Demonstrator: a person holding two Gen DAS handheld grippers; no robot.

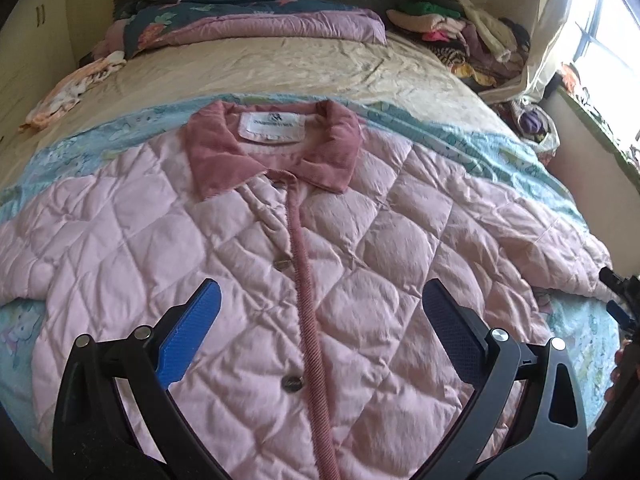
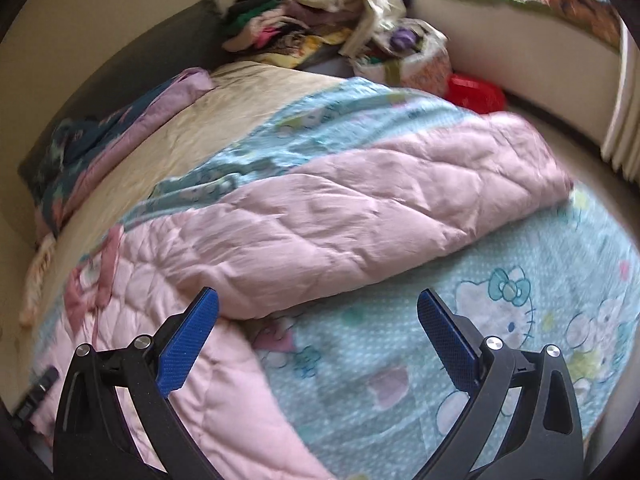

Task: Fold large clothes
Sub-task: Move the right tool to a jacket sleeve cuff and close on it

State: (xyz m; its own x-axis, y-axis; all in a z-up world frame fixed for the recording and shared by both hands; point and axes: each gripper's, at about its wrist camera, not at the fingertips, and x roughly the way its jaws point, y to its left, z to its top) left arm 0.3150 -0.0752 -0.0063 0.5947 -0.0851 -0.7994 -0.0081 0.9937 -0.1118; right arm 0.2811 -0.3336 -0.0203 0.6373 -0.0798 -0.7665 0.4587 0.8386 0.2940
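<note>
The pink quilted jacket [image 1: 304,248] lies flat on the bed [image 1: 360,64]; left hand-held gripper [image 1: 320,304] and right hand-held gripper [image 2: 318,308] hover wide open, empty.

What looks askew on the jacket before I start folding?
The pink quilted jacket lies flat, buttoned, collar up. Only its right sleeve looks rumpled, angling out over the light-blue cartoon-print sheet. Both grippers hover with jaws open.
</note>
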